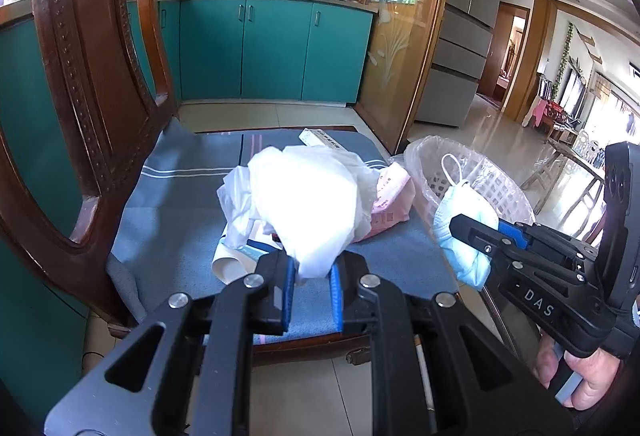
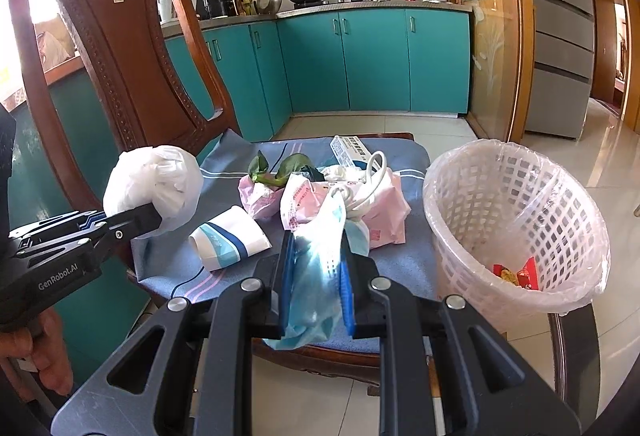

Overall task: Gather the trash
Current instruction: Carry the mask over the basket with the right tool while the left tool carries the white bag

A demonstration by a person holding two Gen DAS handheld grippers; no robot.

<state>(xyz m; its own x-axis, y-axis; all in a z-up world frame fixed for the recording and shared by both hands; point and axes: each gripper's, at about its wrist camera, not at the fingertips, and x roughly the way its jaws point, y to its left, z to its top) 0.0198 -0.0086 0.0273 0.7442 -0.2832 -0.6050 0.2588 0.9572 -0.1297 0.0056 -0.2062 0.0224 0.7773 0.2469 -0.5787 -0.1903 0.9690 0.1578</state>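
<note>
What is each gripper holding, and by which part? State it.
The left gripper pinches the white plastic bag by its lower bunched end. The right gripper clamps the blue face mask across its middle.

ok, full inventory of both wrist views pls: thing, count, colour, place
white plastic bag: 1, white, shut in left claw, held above the chair seat
face mask: 1, light blue, shut in right claw
paper cup: 1, white with blue stripes, lying on the cushion
pink wrappers: a crumpled bunch, pink, middle of cushion
white cable: 1, white, on top of the wrappers
green leaves: a few, green, behind the wrappers
small box: 1, white and blue, far edge of cushion
cushion: 1, blue striped, on the seat
chair: 1, dark wood
basket: 1, white, clear liner, right of the chair; red scraps inside
left claw: black, blue pads
right claw: black, blue pads
</note>
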